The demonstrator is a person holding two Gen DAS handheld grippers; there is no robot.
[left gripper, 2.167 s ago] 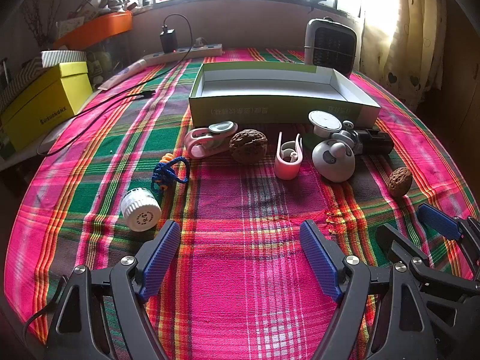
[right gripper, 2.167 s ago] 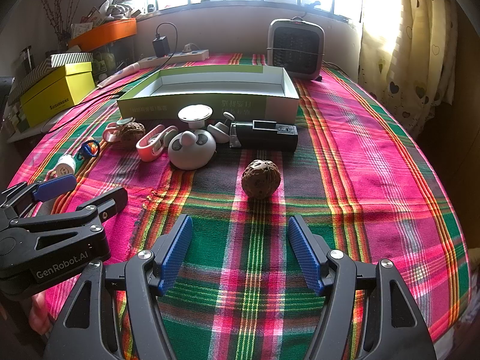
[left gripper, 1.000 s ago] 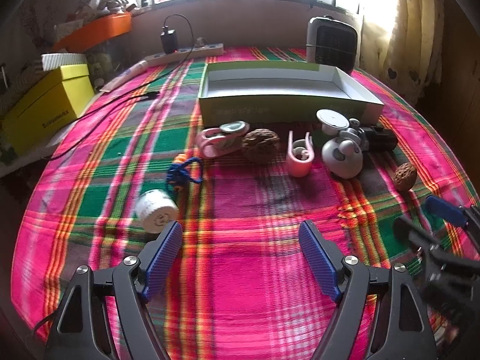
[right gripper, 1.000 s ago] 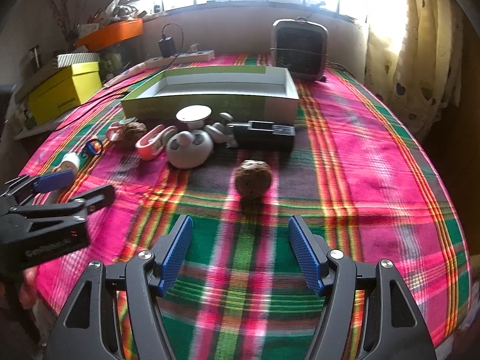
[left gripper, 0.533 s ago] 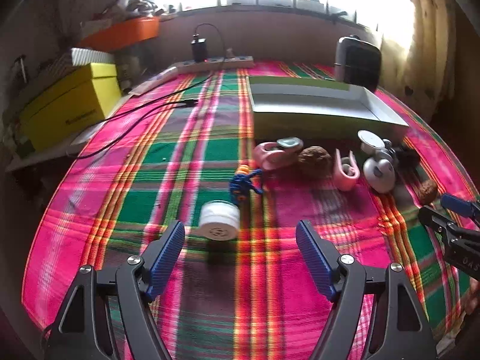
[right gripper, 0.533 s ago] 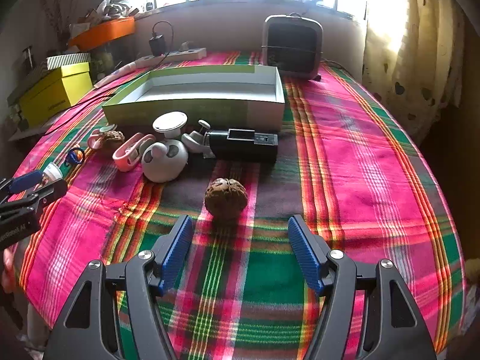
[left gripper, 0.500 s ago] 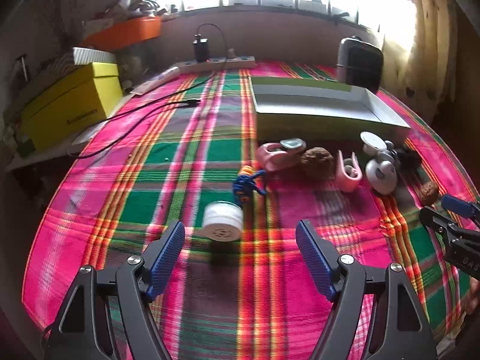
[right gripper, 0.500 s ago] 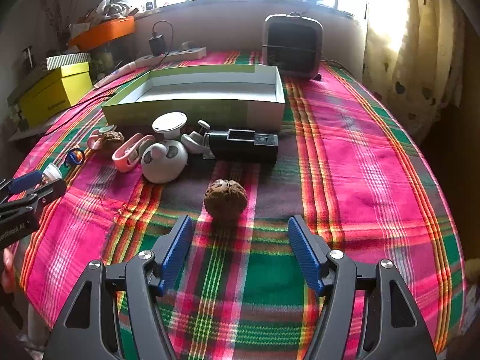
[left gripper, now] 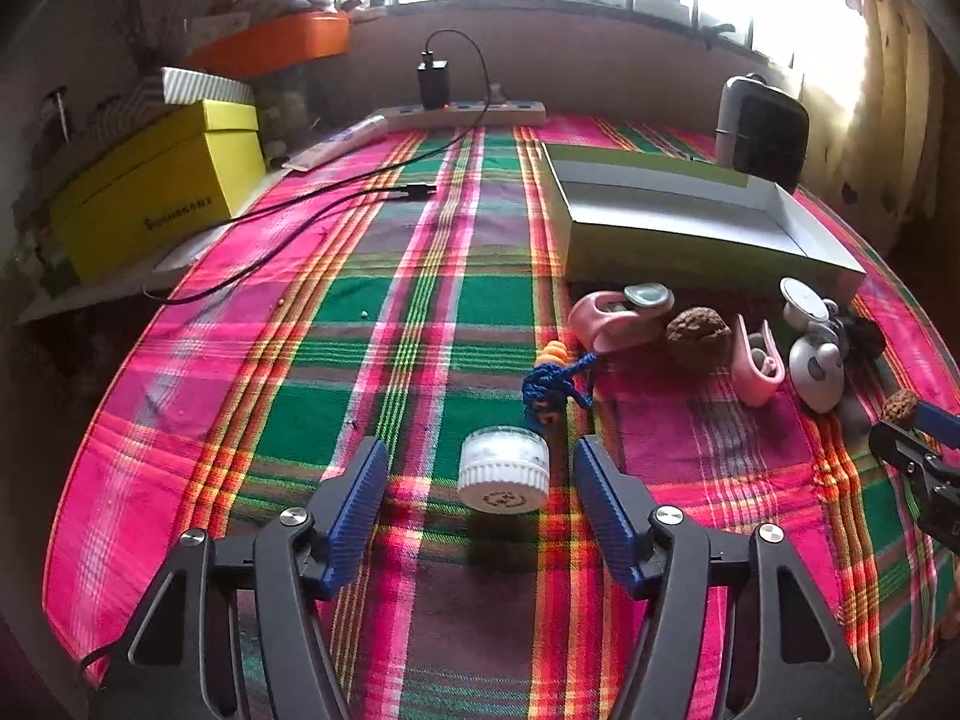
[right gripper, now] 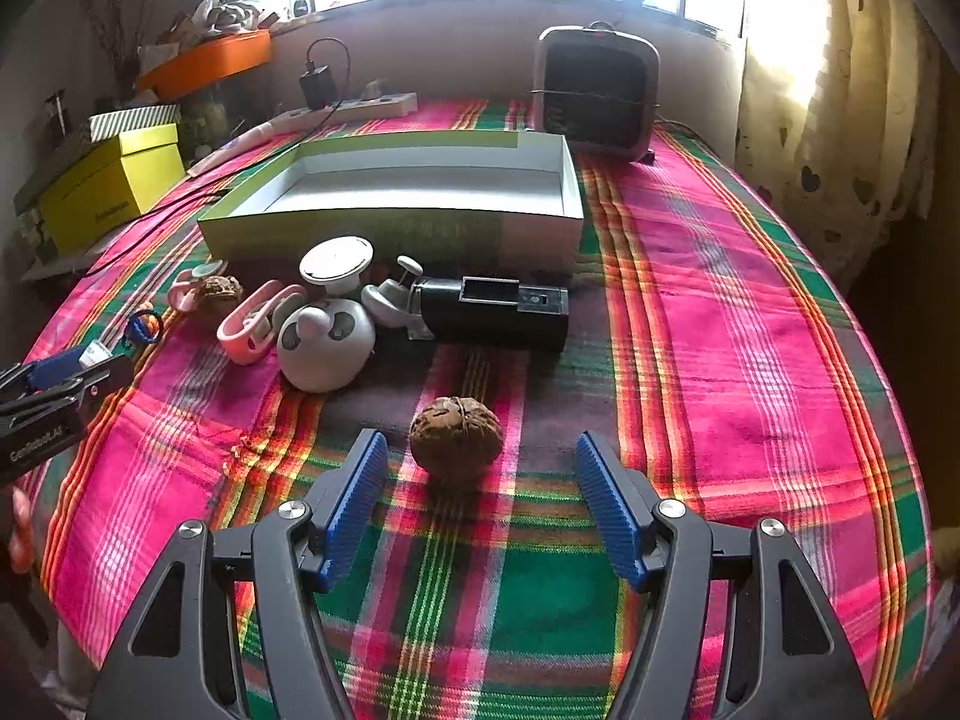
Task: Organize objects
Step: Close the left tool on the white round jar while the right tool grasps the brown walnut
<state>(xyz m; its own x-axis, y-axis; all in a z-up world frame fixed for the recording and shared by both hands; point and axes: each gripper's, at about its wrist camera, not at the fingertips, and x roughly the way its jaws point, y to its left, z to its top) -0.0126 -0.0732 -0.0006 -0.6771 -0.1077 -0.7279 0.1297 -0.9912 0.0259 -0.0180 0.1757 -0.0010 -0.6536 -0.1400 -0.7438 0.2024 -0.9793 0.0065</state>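
Observation:
My left gripper (left gripper: 480, 474) is open, its blue pads on either side of a small white jar (left gripper: 503, 468) lying on the plaid cloth. My right gripper (right gripper: 477, 477) is open, and a brown walnut (right gripper: 456, 439) sits between its fingertips. An empty open green box (right gripper: 408, 192) stands behind a row of loose items: a black device (right gripper: 492, 312), a grey panda-shaped case (right gripper: 325, 343), a white round cap (right gripper: 336, 261), a pink clip (right gripper: 252, 321), a second walnut (left gripper: 697, 329), a pink holder (left gripper: 612, 315) and a blue-orange cord (left gripper: 552, 384).
A heater (right gripper: 594, 93) stands behind the box at the back right. A power strip (left gripper: 462, 114) with a charger and a black cable (left gripper: 288, 204) runs across the back left. A yellow box (left gripper: 150, 204) sits at the left edge.
My left gripper has swung left and forward, so the white jar now lies between its pads. My right gripper has moved forward, so the walnut now sits between its fingertips.

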